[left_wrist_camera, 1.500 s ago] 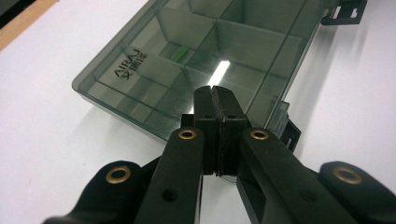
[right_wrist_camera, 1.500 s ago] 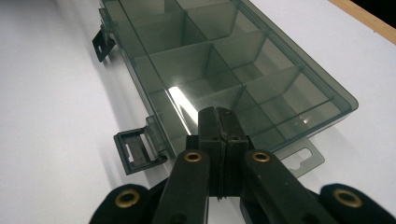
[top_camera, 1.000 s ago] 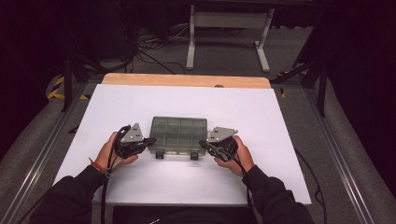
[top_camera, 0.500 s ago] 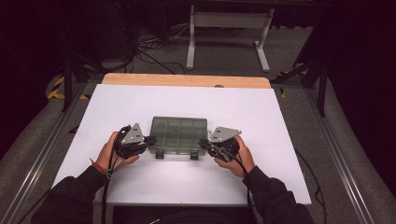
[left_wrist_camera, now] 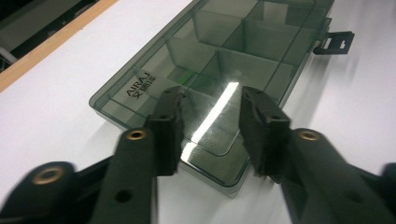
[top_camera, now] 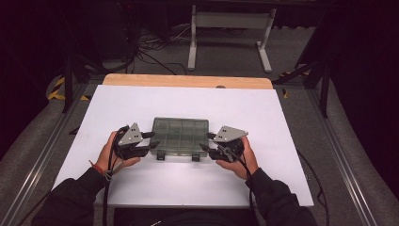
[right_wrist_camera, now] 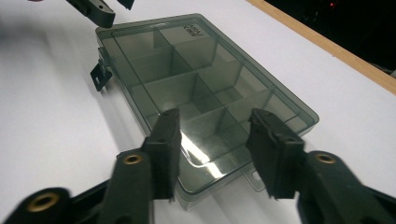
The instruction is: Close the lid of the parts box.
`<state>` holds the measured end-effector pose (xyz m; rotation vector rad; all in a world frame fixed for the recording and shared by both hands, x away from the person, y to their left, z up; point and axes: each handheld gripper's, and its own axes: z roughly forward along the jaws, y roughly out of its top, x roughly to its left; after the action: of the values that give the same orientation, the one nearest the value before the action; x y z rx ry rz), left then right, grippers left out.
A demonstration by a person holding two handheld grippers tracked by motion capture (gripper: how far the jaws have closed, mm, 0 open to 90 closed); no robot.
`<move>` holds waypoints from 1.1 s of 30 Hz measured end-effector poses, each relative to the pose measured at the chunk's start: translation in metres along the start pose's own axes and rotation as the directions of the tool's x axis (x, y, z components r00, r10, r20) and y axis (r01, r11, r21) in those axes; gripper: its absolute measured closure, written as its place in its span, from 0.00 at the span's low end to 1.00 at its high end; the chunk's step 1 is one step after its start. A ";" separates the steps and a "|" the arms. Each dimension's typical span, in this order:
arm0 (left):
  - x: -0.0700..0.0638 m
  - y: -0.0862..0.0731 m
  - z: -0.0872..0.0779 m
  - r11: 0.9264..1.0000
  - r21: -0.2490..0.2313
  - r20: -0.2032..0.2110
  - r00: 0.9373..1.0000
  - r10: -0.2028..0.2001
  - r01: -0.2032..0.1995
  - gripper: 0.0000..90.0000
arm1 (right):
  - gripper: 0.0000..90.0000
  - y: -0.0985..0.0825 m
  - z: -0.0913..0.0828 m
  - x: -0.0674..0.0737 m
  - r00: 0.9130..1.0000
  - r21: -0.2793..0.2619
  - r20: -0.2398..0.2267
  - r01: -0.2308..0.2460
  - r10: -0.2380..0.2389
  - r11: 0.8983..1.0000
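A smoky translucent compartment box (top_camera: 180, 134) lies flat on the white table (top_camera: 263, 117), lid down, with two black latches (top_camera: 161, 155) on its near edge. My left gripper (top_camera: 151, 140) sits at the box's left end and my right gripper (top_camera: 206, 141) at its right end. In the left gripper view the jaws (left_wrist_camera: 212, 95) have just been opening and stand apart over the box (left_wrist_camera: 219, 60) corner, pads clear of it. In the right gripper view the right gripper (right_wrist_camera: 215, 116) has likewise been opening over the box (right_wrist_camera: 196, 79), pressing nothing. The left gripper (right_wrist_camera: 95, 11) shows beyond the far end.
The table has a wooden strip (top_camera: 188, 81) along its far edge and metal rails (top_camera: 42, 155) at both sides. Behind it, on the floor, stand the white legs of a frame (top_camera: 226, 28) and loose cables (top_camera: 146, 44). White tabletop surrounds the box.
Both grippers' jaws have spread apart at the box ends. The hands and the box have stayed where they were.
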<state>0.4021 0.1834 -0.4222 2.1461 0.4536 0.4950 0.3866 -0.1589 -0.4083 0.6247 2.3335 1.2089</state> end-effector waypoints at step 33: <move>0.004 -0.002 -0.010 0.997 -0.075 -0.059 0.998 -0.026 0.022 0.04 | 0.04 -0.004 -0.004 -0.003 0.991 -0.012 0.131 0.000 0.001 1.000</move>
<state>0.4004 0.1937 -0.4176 2.0565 0.4862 0.5558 0.3855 -0.1651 -0.4087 0.6795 2.2159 1.1451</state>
